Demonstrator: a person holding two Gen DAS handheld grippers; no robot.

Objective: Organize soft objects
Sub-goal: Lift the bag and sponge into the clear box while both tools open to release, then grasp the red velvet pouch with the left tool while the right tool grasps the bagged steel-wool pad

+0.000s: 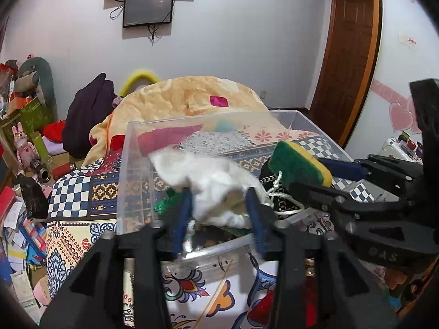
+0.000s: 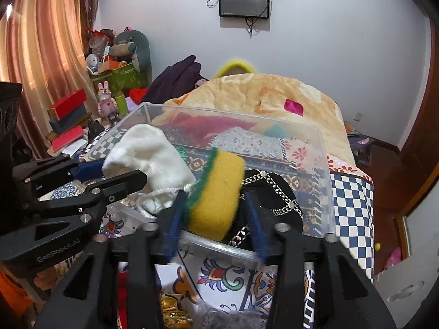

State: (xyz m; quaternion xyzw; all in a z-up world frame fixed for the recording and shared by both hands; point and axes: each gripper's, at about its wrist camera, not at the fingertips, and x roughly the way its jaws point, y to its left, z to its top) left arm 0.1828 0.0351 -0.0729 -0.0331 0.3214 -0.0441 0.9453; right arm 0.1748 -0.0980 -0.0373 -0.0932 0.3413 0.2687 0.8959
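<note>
My left gripper (image 1: 219, 194) is shut on a white fluffy cloth (image 1: 208, 175) and holds it over the clear plastic bin (image 1: 131, 159). The cloth also shows in the right wrist view (image 2: 148, 159). My right gripper (image 2: 214, 194) is shut on a yellow and green sponge (image 2: 216, 192) over the same bin (image 2: 323, 164); the sponge also shows in the left wrist view (image 1: 299, 161). A black item with chain trim (image 2: 274, 194) and a white cord (image 1: 277, 192) lie inside the bin. A green mesh item (image 1: 164, 203) lies under the cloth.
The bin stands on a patterned bedcover (image 1: 82, 192). A rolled yellow quilt (image 1: 192, 96) lies behind it. Dark clothes (image 1: 87, 109) and cluttered boxes and toys (image 1: 24, 142) are at the left. A wooden door (image 1: 348, 54) is at the right.
</note>
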